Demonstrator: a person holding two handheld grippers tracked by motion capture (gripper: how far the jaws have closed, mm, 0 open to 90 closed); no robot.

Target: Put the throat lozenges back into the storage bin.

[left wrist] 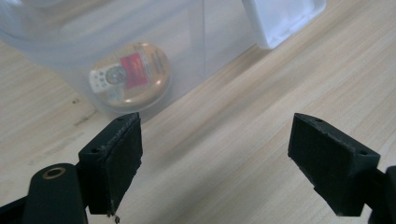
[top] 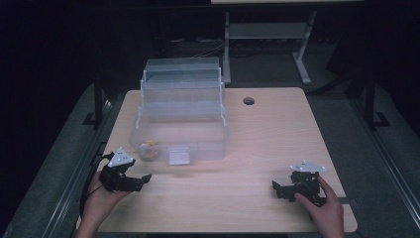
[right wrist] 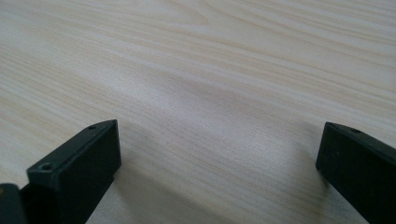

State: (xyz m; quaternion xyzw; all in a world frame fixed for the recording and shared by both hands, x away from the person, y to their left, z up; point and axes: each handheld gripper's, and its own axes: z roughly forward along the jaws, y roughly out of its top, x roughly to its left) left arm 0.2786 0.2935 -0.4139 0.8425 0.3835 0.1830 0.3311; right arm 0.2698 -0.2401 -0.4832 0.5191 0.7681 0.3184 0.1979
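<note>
Looks like the approach step: left gripper (top: 143,178) is released, jaws wide apart with nothing between them, aimed at the clear bin (top: 179,130). The round tin (left wrist: 130,77) sits inside the bin, behind its front wall, just ahead of the left finger (left wrist: 114,158). Right gripper (top: 275,187) is also released, resting well apart on bare table (top: 277,134). Next move likely needs the left gripper to lift over the rim, since the wall blocks a straight reach. Left gripper view shows the tin's label; high view gives just an orange blur there.
</note>
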